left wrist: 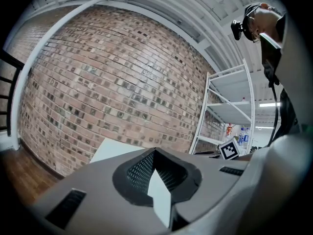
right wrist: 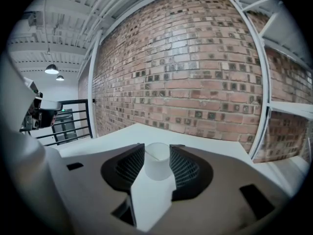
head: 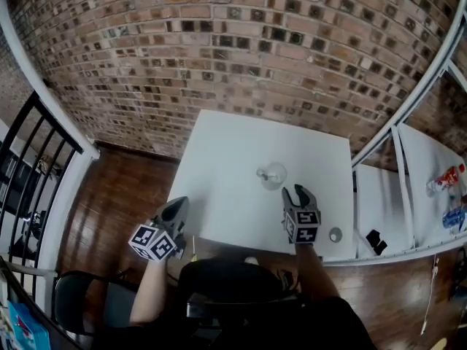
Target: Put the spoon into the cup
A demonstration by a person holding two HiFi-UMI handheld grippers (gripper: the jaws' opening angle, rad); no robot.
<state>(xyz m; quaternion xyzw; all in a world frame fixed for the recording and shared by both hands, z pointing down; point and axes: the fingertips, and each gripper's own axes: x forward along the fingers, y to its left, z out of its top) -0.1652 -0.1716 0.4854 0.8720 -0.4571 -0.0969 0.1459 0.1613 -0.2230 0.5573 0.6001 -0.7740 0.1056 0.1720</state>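
While the right gripper (head: 298, 193) hovers just short of the translucent cup (head: 273, 174), its jaws stand wide apart. The cup shows in the gap past the tips, and neither pad touches it. It stands upright on the white table (head: 226, 152), right of centre. A pale stub at its left rim could be the spoon (head: 261, 172), too small to confirm. At the table's left edge, the left gripper (head: 175, 210) has its tips closed together and holds nothing.
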